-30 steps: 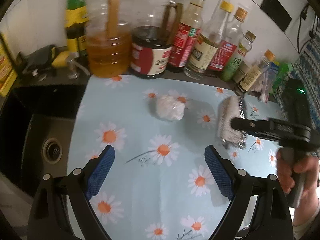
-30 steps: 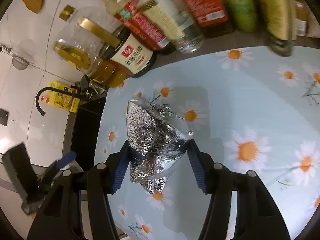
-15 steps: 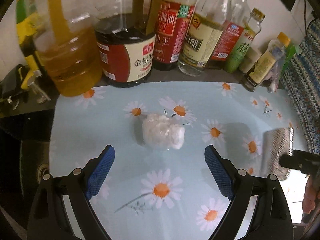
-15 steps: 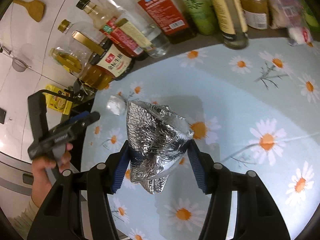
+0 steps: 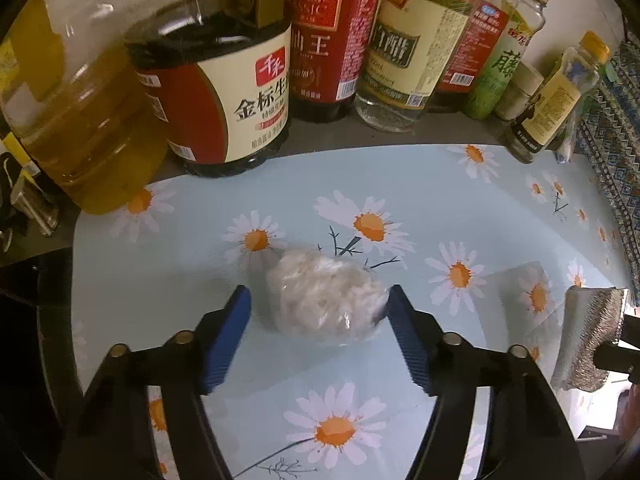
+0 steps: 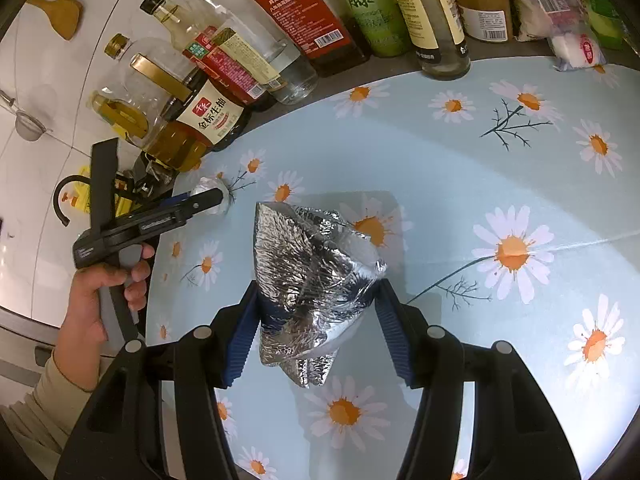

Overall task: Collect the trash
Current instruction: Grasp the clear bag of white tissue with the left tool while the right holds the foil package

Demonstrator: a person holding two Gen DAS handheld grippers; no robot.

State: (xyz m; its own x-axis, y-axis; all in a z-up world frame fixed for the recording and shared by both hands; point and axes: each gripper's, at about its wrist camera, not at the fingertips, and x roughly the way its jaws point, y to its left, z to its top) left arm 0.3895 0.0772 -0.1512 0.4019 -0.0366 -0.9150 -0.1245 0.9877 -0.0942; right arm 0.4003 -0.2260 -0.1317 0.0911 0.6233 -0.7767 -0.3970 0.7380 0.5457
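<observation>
On the daisy-print cloth [image 5: 400, 184] lies a crumpled white plastic wad [image 5: 324, 294], just below the middle of the left wrist view. The left gripper [image 5: 318, 314] has it bracketed: its jaws are closing with the wad between them. The right blue pad [image 5: 406, 344] appears to touch the wad's edge, while the left pad [image 5: 228, 340] stands a little clear of it, so it is not yet clamped.

In the right wrist view, the right gripper [image 6: 316, 336] is clenched on a crinkled silver foil bag [image 6: 312, 276], both pads pressing its sides in the lower middle of the frame, the bag's top flaring toward the centre. The same bag shows at the right edge of the left wrist view.

At the left of the right wrist view, a hand [image 6: 100, 296] in a pale sleeve holds the other gripper's handle, its tip at the wad near the cloth's upper left corner.

Along the top of both views stands a row of bottles: a big soy sauce jug [image 5: 216, 80], a jug of amber oil [image 5: 80, 120] at the left, and a green-labelled bottle [image 6: 368, 8].
</observation>
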